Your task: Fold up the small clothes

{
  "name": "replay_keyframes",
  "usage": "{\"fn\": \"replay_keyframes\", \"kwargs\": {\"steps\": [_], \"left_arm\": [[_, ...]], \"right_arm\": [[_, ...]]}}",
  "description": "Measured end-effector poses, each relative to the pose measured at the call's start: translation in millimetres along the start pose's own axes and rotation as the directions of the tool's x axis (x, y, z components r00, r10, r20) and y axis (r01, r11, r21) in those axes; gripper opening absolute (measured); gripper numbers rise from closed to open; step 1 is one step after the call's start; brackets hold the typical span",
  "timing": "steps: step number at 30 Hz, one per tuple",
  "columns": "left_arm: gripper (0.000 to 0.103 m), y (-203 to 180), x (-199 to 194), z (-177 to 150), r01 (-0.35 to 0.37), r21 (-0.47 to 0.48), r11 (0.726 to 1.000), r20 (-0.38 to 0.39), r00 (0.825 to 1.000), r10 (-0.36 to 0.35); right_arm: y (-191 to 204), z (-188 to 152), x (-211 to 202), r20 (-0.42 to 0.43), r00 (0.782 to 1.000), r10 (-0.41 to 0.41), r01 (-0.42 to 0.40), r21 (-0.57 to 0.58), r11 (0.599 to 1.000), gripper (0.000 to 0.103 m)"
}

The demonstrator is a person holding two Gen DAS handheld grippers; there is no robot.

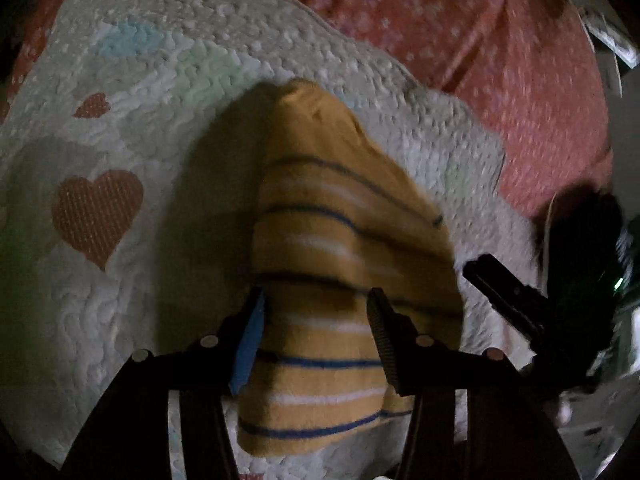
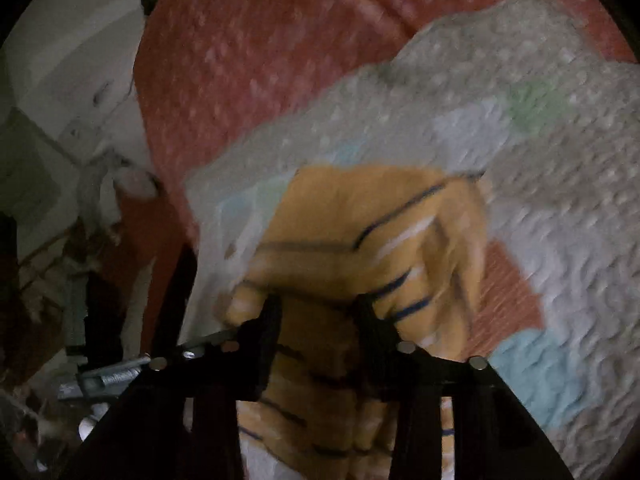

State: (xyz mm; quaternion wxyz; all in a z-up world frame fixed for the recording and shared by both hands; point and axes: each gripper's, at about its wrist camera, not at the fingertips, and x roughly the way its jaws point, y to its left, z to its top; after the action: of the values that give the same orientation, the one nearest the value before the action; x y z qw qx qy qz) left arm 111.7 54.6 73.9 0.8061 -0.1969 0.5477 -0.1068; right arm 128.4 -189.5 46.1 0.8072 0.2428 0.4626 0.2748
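Soft striped yellow garment (image 1: 320, 264) on textured quilt (image 1: 120, 312).

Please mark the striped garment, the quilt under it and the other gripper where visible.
yellow striped garment (image 1: 320, 248), left wrist view, its middle stripes.
white quilt (image 1: 120, 320), left wrist view, bare textured patch below the heart.
right gripper (image 1: 504, 296), left wrist view, its black finger.

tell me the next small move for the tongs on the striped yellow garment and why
Probably lower both tongs to press the fold flat. The yellow striped garment lies bunched on the white quilt, with the left tongs and right tongs open above it.
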Motion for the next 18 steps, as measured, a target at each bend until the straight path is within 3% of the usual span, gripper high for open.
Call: {"fn": "replay_keyframes", "kwargs": {"steps": [1,3,4,7,13,16,18], "left_arm": [[0.055,-3,5,-5,-0.021,0.019,1.0,-0.006,1.0,0.021],[0.062,-6,13,-18,-0.056,0.048,0.997,-0.017,0.998,0.057],[0.066,-8,17,-22,-0.067,0.064,0.996,-0.021,0.997,0.068],[0.067,-16,17,-31,-0.12,0.113,0.986,-0.009,0.992,0.122],[0.067,-17,-29,-50,-0.099,0.11,0.989,0.073,0.993,0.091],[0.067,-22,-68,-69,-0.141,0.133,0.981,0.195,0.974,0.113],[0.067,-28,-94,-87,-0.207,0.155,0.966,0.296,0.943,0.154]], "right_arm": [[0,-2,6,-0.019,0.999,-0.047,0.046,-0.015,0.999,0.038],[-6,-9,29,-0.089,0.971,-0.221,0.215,-0.07,0.974,0.036],[-11,-13,34,-0.098,0.966,-0.24,0.234,-0.074,0.97,0.036],[-7,-15,22,-0.057,0.967,-0.246,0.245,-0.037,0.969,0.036],[3,-48,-25,0.032,0.952,-0.305,0.306,-0.031,0.951,0.042],[8,-70,-56,0.062,0.947,-0.314,0.314,0.006,0.949,0.043],[11,-87,-70,0.084,0.944,-0.319,0.318,0.028,0.948,0.045]]}}
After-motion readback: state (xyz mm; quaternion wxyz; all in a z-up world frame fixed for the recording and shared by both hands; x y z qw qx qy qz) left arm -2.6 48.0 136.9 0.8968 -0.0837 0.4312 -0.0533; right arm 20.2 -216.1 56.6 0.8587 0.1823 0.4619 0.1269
